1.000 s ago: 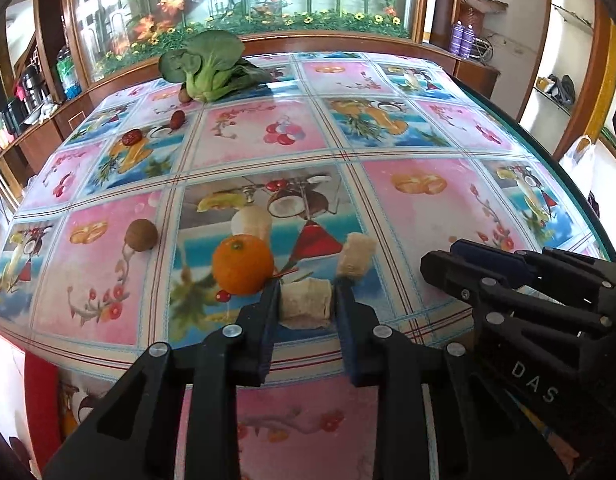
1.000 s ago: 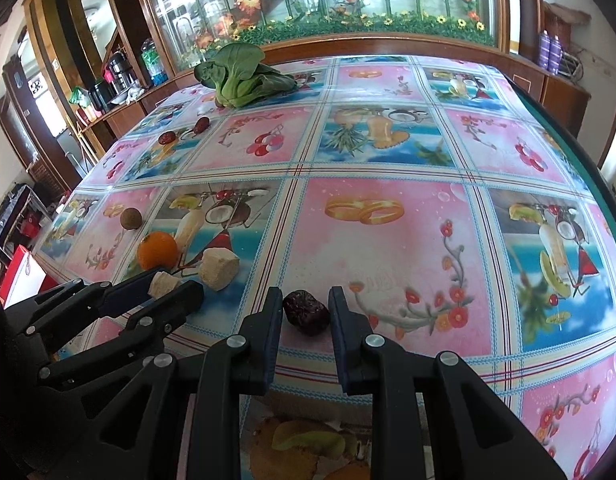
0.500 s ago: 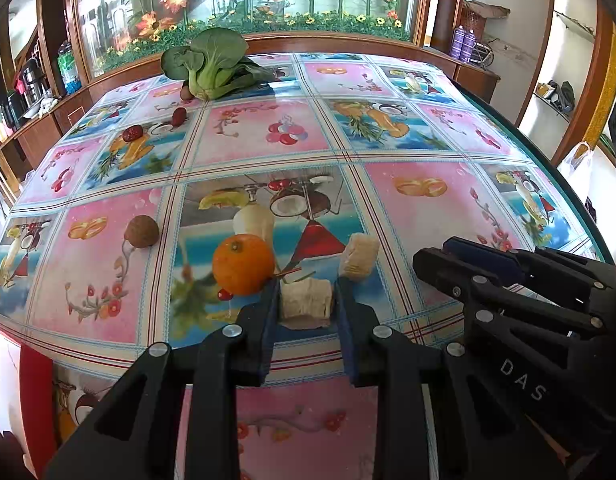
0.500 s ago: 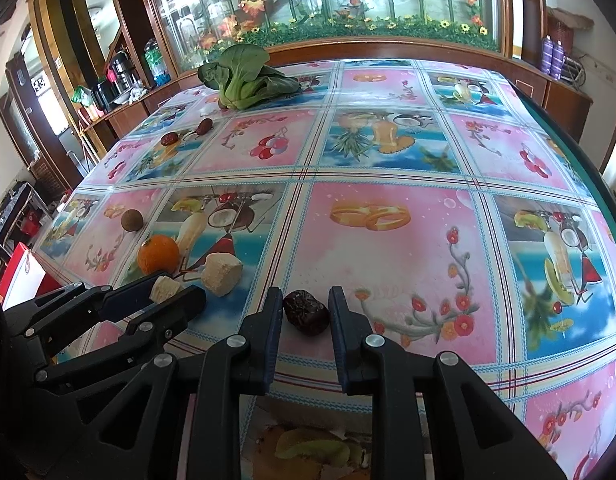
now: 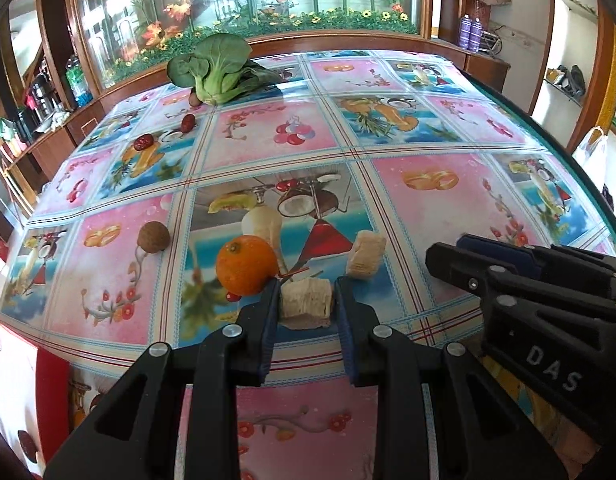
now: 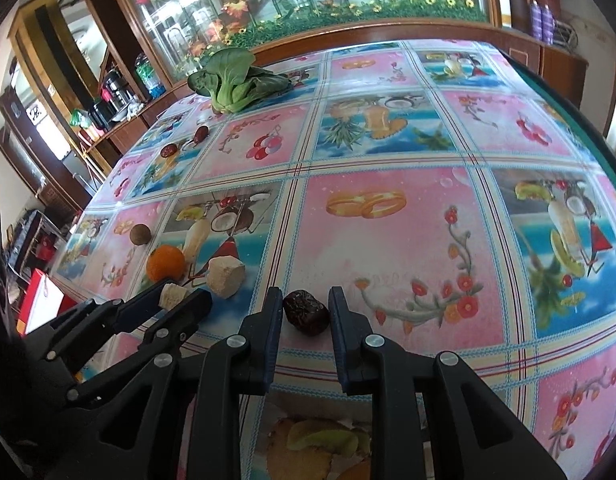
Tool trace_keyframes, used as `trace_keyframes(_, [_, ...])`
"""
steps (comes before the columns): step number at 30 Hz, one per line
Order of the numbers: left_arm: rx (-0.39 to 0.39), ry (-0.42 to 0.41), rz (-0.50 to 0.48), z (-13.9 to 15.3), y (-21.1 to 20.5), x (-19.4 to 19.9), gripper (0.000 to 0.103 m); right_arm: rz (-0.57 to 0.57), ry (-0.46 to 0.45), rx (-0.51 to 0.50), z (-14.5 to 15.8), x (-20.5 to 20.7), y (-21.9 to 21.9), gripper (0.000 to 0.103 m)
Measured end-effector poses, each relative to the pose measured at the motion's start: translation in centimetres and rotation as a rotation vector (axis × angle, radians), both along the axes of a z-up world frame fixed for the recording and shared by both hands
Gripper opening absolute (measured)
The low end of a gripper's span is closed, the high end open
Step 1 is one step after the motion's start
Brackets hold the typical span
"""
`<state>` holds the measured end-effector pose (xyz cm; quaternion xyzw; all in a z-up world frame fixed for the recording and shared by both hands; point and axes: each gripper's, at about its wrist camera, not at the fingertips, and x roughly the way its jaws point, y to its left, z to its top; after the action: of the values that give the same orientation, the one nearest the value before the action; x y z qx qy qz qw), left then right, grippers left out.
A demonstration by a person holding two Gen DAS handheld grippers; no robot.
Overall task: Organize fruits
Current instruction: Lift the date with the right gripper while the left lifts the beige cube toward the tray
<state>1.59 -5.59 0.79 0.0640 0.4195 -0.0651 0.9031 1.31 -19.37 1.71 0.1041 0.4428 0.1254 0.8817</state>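
Note:
My left gripper (image 5: 306, 300) is shut on a pale fibrous chunk (image 5: 306, 300) at the table's near edge; it shows in the right wrist view too (image 6: 171, 295). An orange (image 5: 246, 266) sits just left of it, a second pale chunk (image 5: 365, 256) to its right, and a small brown round fruit (image 5: 153, 237) further left. My right gripper (image 6: 306, 312) is shut on a dark red date (image 6: 306, 312) held low over the cloth. Two more dates (image 5: 143, 142) (image 5: 188, 122) and a bok choy (image 5: 218, 70) lie at the far side.
The table (image 6: 387, 240) has a fruit-print cloth whose pictures look like real fruit. The near edge drops off just under both grippers. A wooden cabinet with flowers behind glass (image 5: 248, 0) borders the far side. The right gripper's body (image 5: 547, 300) is close beside the left one.
Both grippers keep their hold and have shifted only slightly. The objects on the table have not moved.

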Motion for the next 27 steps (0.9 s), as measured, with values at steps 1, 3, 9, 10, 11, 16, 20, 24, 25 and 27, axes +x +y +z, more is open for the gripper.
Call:
trace_keyframes(1, [0.004, 0.0, 0.01, 0.0, -0.1, 0.0, 0.029, -0.003, 0.005, 0.007, 0.0, -0.1, -0.1, 0.022])
trace_keyframes(3, [0.026, -0.006, 0.021, 0.0, -0.5, -0.1, 0.029, -0.005, 0.009, 0.016, 0.0, -0.2, -0.1, 0.022])
trace_keyframes(9, [0.1, -0.023, 0.046, 0.1, -1.1, -0.3, 0.03, -0.019, 0.006, 0.049, -0.1, -0.3, -0.5, 0.022])
trace_keyframes(10, [0.106, -0.024, 0.051, 0.1, -1.1, -0.2, 0.03, -0.02, 0.004, 0.051, -0.2, -0.3, -0.5, 0.022])
trace_keyframes(11, [0.112, -0.025, 0.058, 0.1, -1.1, -0.3, 0.03, -0.021, 0.0, 0.051, -0.2, -0.3, -0.5, 0.022])
trace_keyframes(16, [0.143, -0.03, 0.085, 0.0, -1.2, -0.3, 0.03, -0.022, -0.006, 0.053, -0.2, -0.6, -0.5, 0.022])
trace_keyframes(20, [0.15, -0.03, 0.104, 0.0, -1.1, -0.3, 0.03, -0.022, -0.018, 0.033, -0.1, -0.5, -0.3, 0.022])
trace_keyframes(24, [0.128, -0.026, 0.145, 0.1, -0.3, -0.2, 0.03, -0.041, -0.027, 0.018, -0.1, -0.3, -0.4, 0.022])
trace_keyframes(25, [0.117, -0.025, 0.152, 0.1, 0.0, -0.3, 0.03, -0.045, -0.035, 0.019, 0.0, -0.3, -0.4, 0.022])
trace_keyframes(27, [0.09, -0.026, 0.174, 0.3, 0.5, -0.5, 0.03, -0.059, -0.065, 0.025, 0.4, -0.4, -0.7, 0.022])
